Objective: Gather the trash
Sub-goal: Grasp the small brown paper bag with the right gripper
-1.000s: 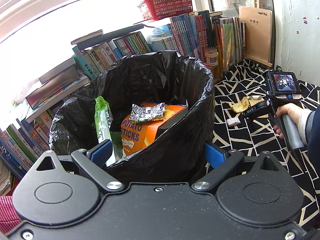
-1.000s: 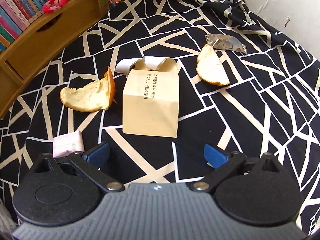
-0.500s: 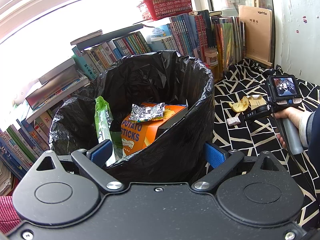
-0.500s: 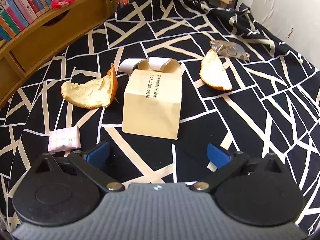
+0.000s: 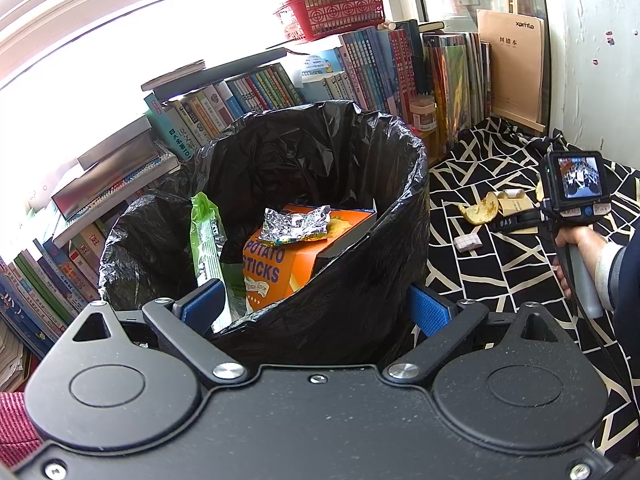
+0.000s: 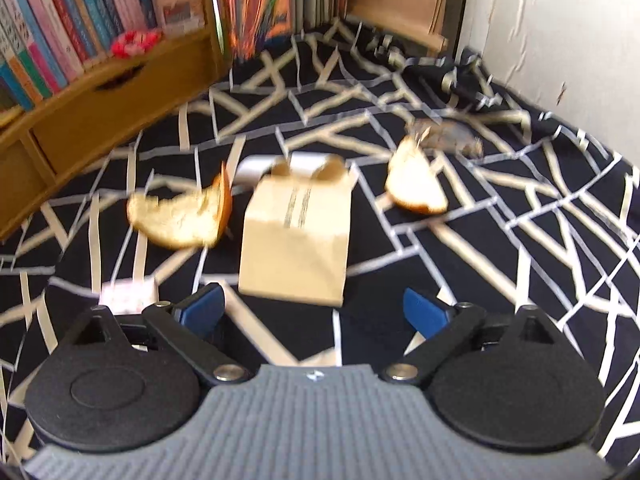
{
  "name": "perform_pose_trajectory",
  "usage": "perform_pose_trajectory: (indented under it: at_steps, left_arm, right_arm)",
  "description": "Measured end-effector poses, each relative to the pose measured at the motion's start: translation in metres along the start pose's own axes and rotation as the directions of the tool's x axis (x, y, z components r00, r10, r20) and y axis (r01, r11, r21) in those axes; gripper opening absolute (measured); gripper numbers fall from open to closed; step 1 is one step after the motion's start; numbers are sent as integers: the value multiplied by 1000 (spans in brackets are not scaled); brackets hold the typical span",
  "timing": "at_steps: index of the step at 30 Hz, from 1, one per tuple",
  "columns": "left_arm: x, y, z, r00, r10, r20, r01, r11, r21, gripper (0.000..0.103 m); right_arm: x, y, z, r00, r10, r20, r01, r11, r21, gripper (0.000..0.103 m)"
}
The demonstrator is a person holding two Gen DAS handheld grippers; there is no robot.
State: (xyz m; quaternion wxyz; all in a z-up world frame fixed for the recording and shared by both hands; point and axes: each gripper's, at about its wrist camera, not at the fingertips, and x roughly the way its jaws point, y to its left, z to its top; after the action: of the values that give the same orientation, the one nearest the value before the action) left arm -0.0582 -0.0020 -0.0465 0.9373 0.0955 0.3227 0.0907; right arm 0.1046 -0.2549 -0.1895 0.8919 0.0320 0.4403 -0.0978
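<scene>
Trash lies on a patterned cloth (image 6: pixel 520 280): a paper bag (image 6: pixel 296 240) at 12 o'clock of the spread, empty right gripper (image 6: pixel 312 308), peels (image 6: pixel 180 216) at 10 and 1. Left gripper (image 5: pixel 316 304), spread, straddles the bin's (image 5: pixel 400 184) near rim. Next move, likely: reach forward and pinch the bag.
</scene>
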Motion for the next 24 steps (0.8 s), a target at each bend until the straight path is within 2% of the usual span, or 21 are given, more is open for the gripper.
perform_pose_trajectory:
  at_steps: [2,7,18,22,23,24]
  left_arm:
    - [0,1,0,1000,0,1,0,1000,1,96]
    - [3,3,1,1000,5,-1,-5,1000,2,96]
    - [6,3,1,1000,17,2,-17,1000,13,96]
    - [6,3,1,1000,20,2,-20,1000,15,96]
    - [6,2,0,1000,20,3,-20,1000,16,96]
    - [6,2,0,1000,20,3,-20,1000,16,96]
  right_arm:
    - [1,0,6,1000,-12,23,12,1000,-7,99]
    - [12,-3,19,1000,-24,19,24,1000,-12,97]
    - [25,18,29,1000,17,-10,-18,995,-101,94]
    - [29,18,28,999,12,-43,-16,996,-82,79]
    - [28,17,28,999,11,-39,-14,997,-72,73]
    - [26,17,29,999,11,-37,-13,998,-64,62]
